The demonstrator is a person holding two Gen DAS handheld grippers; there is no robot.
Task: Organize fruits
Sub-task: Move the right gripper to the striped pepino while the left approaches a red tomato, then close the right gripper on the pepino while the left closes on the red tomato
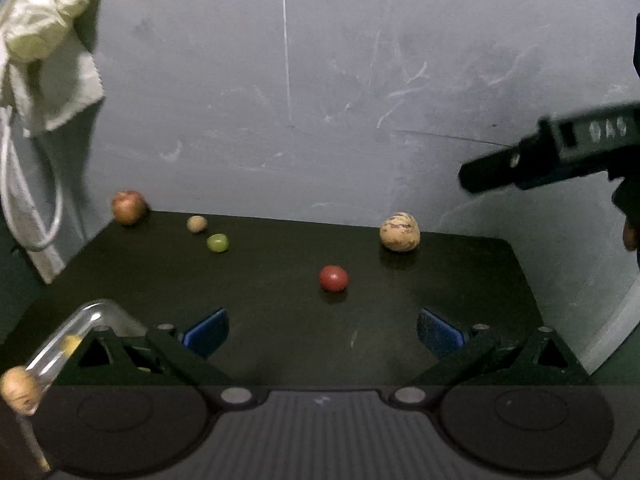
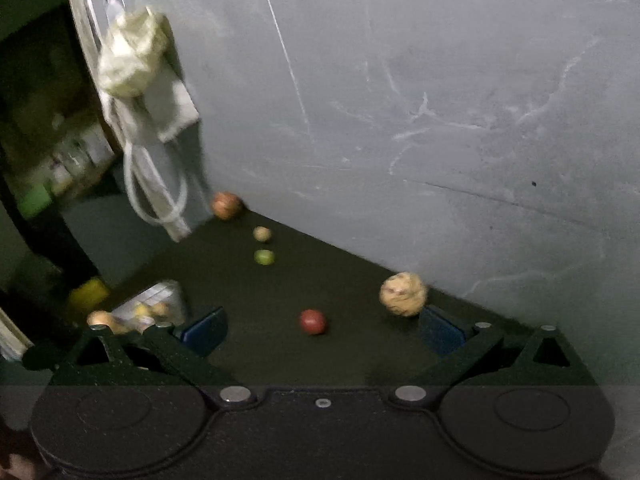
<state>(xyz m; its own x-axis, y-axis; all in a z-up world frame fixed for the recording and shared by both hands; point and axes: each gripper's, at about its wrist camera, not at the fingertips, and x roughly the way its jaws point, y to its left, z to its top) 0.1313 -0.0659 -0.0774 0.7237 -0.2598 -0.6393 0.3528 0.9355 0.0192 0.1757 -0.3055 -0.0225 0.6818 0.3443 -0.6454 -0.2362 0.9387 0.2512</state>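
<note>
Five loose fruits on a dark matte surface [image 1: 280, 320] set against a scuffed grey wall [image 1: 320, 80]. Small smooth red fruit [image 1: 333, 278] sits near the middle, round and slightly glossy. Larger tan fruit with brown mottling [image 1: 399, 232] sits by the back edge toward the right, rough-looking skin. Reddish-orange apple-like fruit [image 1: 128, 207] is in the back left corner, touching the wall. Small beige round fruit [image 1: 197, 224] and a green glossy one [image 1: 217, 243] lie close together just right of it. Clear plastic container [image 1: 76, 336] at the front left edge holds yellowish pieces, contents blurred. A tan fruit [image 1: 20, 388] sits at its near end, contact unclear.

Left gripper [image 1: 322, 334]: jaws apart, blue pads, nothing between them. Right gripper [image 2: 322, 334]: jaws apart, empty, above the front of the surface; the mottled fruit appears just past its right pad. Crumpled pale cloth [image 1: 44, 20] and a white cord [image 1: 32, 200] hang at the left.
</note>
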